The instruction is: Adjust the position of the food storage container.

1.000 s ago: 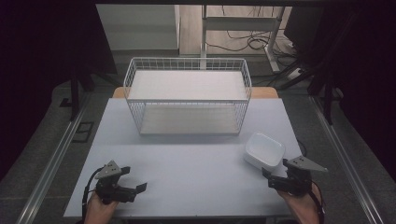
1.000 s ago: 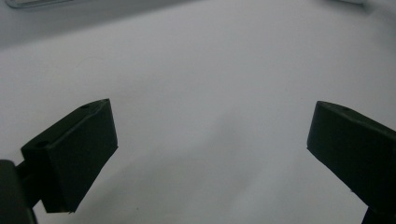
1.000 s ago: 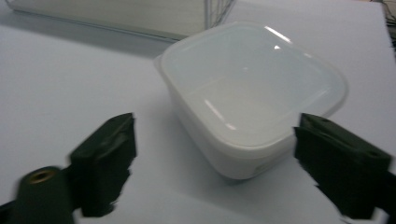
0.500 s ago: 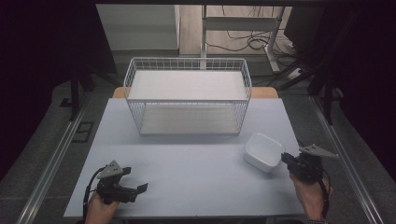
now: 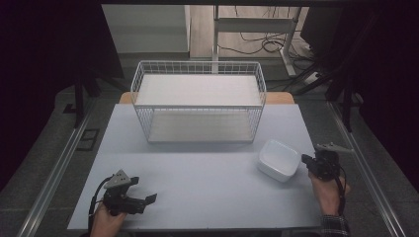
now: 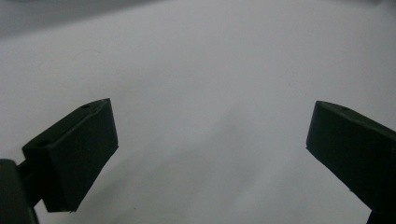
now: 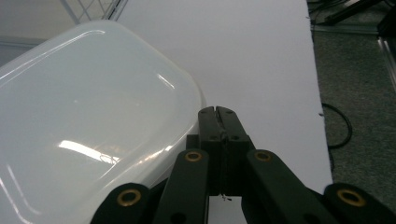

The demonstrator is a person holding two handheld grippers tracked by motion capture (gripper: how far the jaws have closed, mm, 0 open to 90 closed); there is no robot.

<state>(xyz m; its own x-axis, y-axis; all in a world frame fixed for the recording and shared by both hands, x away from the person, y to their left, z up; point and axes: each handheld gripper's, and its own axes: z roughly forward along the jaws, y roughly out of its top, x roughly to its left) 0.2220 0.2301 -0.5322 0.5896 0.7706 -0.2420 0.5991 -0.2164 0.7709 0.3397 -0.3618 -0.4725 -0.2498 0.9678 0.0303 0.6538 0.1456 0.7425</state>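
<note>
Dark curtains close off both sides of the room, and behind the pale grey surface [image 5: 197,182] I can make out a floor with loose cables and a metal stand, its top cut off by the frame edge. On the surface's far half stands a white wire basket [image 5: 198,106], with a wooden edge peeking out at either side behind it. My left claw [image 5: 129,200] sits near the front left corner, its jaws spread wide apart with nothing but bare surface between them in the left gripper view. My right claw [image 5: 311,162] is at the right edge, jaws pressed together on nothing, just beside a white plastic container [image 5: 279,159]; whether they touch I cannot tell. From the right gripper view the container [image 7: 88,126] is cut off at left and bottom. I see no label or writing anywhere.
</note>
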